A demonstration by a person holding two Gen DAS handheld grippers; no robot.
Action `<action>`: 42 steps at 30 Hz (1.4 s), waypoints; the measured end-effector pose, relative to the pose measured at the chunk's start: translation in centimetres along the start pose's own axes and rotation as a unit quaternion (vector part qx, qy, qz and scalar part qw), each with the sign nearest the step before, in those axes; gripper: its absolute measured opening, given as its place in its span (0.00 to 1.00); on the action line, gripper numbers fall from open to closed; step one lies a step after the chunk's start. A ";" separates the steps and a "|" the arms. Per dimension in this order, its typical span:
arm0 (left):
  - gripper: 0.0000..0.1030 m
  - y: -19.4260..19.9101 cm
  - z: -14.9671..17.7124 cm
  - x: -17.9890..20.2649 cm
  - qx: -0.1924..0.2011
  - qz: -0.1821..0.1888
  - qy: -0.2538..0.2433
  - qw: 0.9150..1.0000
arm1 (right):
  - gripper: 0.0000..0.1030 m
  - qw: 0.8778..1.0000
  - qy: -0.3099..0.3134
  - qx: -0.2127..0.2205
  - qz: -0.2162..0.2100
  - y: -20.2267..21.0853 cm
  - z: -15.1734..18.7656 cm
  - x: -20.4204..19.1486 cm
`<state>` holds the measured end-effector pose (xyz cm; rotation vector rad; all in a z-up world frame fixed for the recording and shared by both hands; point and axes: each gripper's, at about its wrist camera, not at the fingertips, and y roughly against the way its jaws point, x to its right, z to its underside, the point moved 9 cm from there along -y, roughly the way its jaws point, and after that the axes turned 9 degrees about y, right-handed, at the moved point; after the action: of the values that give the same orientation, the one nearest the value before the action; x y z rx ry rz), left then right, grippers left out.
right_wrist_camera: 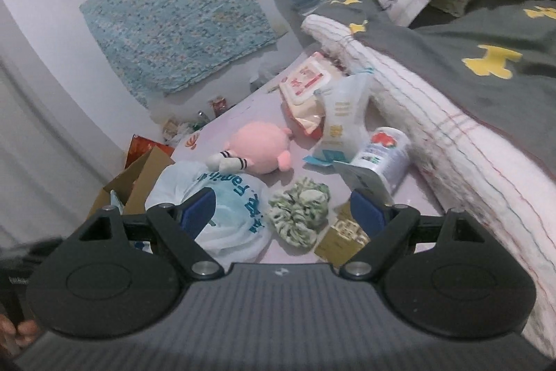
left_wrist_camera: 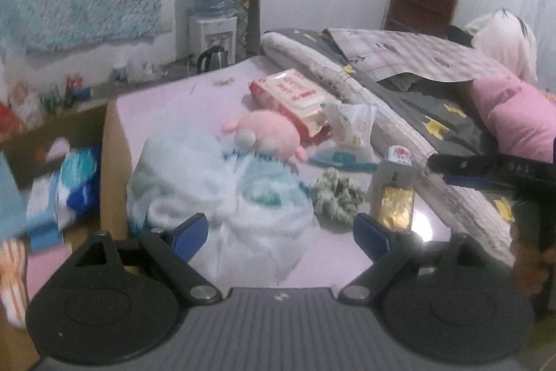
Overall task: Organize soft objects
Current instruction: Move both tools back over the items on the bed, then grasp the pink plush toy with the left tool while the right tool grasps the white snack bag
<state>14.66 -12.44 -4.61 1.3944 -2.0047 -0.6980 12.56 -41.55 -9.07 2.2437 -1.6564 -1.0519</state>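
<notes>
On the pink bed sheet (left_wrist_camera: 156, 106) lie a pink plush toy (left_wrist_camera: 266, 132) (right_wrist_camera: 259, 146), a white plastic bag with blue print (left_wrist_camera: 222, 193) (right_wrist_camera: 222, 211) and a green-and-white scrunchie (left_wrist_camera: 335, 195) (right_wrist_camera: 300, 212). My left gripper (left_wrist_camera: 283, 232) hovers open over the near edge of the bag, touching nothing. My right gripper (right_wrist_camera: 285, 211) is open too, its left finger over the bag and the scrunchie seen between its fingers, a little beyond them. The right gripper's black body shows at the right edge of the left wrist view.
Wet-wipe packs (left_wrist_camera: 292, 99) (right_wrist_camera: 305, 82), a white pouch (right_wrist_camera: 342, 124), a white can (right_wrist_camera: 382, 152) and a gold box (left_wrist_camera: 396, 206) (right_wrist_camera: 344, 237) crowd the sheet. Folded blankets (right_wrist_camera: 469, 113) rise on the right. A cardboard box (right_wrist_camera: 139, 183) and a water dispenser (left_wrist_camera: 213, 23) stand beside the bed.
</notes>
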 end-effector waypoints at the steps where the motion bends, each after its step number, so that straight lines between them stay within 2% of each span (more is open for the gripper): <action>1: 0.89 -0.5 -0.8 0.4 -0.001 0.000 -0.012 1.000 | 0.83 1.000 0.005 -0.001 -0.002 -0.5 -0.2 -0.1; 7: 0.90 -4.9 -5.3 2.6 -0.017 -0.023 -0.113 0.993 | 0.83 0.999 0.054 0.001 0.007 -2.9 -2.7 -0.2; 11: 0.97 -9.4 -7.8 3.5 -0.050 -0.008 -0.145 0.988 | 0.83 0.996 0.084 -0.008 0.017 -5.2 -4.7 0.4; 13: 0.97 -12.2 -8.3 3.5 -0.082 -0.003 -0.152 0.985 | 0.83 0.996 0.085 -0.024 0.025 -7.1 -5.6 1.5; 15: 0.97 -15.0 -8.7 3.2 -0.106 -0.017 -0.162 0.981 | 0.83 0.996 0.078 -0.038 0.029 -8.8 -6.1 2.5; 17: 0.97 -17.5 -9.1 2.6 -0.121 -0.036 -0.167 0.978 | 0.83 0.995 0.073 -0.060 0.033 -10.8 -6.5 3.5; 20: 0.97 -20.5 -9.4 2.5 -0.139 -0.038 -0.176 0.974 | 0.82 0.993 0.060 -0.091 0.046 -13.5 -6.7 5.0; 25: 0.97 -24.3 -9.7 1.9 -0.164 -0.051 -0.183 0.968 | 0.70 0.987 0.028 -0.142 0.069 -17.1 -6.2 7.5; 31: 0.97 -27.7 -9.2 1.1 -0.213 -0.043 -0.143 0.966 | 0.69 0.986 0.016 -0.152 0.068 -18.9 -5.6 8.2; 32: 0.97 -27.9 -9.2 1.0 -0.214 -0.042 -0.139 0.966 | 0.68 0.986 0.017 -0.152 0.070 -19.0 -5.7 8.2; 35: 0.97 -28.3 -9.5 1.1 -0.211 -0.041 -0.127 0.968 | 0.49 0.986 0.018 -0.144 0.077 -19.2 -5.8 8.5; 37: 0.94 -28.3 -9.6 1.1 -0.206 -0.042 -0.125 0.970 | 0.43 0.988 0.014 -0.137 0.072 -19.0 -5.9 8.6; 38: 0.92 -28.1 -9.7 1.1 -0.201 -0.042 -0.126 0.971 | 0.37 0.989 0.013 -0.132 0.072 -18.9 -6.0 8.6; 42: 0.87 -27.5 -10.2 1.0 -0.185 -0.043 -0.114 0.975 | 0.31 0.993 -0.007 -0.100 0.064 -18.1 -6.6 8.5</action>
<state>39.21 -22.83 -16.91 1.2246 -1.8640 -1.2493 31.80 -44.15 -17.15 1.9827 -1.5973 -1.1484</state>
